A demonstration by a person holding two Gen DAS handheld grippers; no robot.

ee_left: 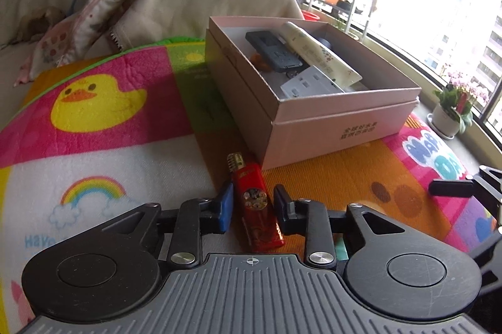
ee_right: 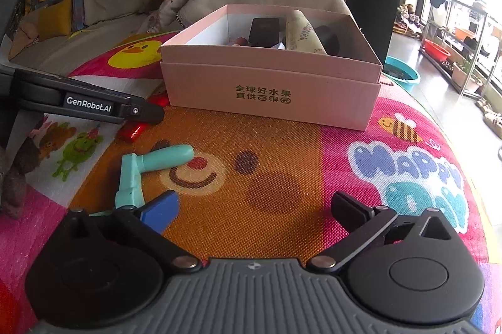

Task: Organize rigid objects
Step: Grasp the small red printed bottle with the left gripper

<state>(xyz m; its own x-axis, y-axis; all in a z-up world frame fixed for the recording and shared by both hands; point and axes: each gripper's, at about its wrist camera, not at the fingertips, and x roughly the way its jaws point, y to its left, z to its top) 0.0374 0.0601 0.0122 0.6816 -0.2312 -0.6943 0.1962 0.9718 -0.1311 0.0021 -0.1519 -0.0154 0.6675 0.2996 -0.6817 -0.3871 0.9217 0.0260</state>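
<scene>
The left claw (ee_left: 253, 210) straddles a red lighter (ee_left: 255, 202) lying on the play mat (ee_left: 125, 152) just beside the pink box (ee_left: 313, 102), its jaws apart and not yet clamped. The step looks like picking up; next, closing, lifting, then dropping it in the box. The right claw (ee_right: 255, 211) hovers wide apart near a teal tool (ee_right: 150, 167).

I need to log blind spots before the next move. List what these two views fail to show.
- Left wrist view: the red lighter's near end is hidden under the left claw's body.
- Right wrist view: the lighter is mostly covered by the left claw's finger.
- Both views: the box walls hide its lower contents.
- Right wrist view: the teal tool's lower end is behind the right claw's blue pad.
</scene>
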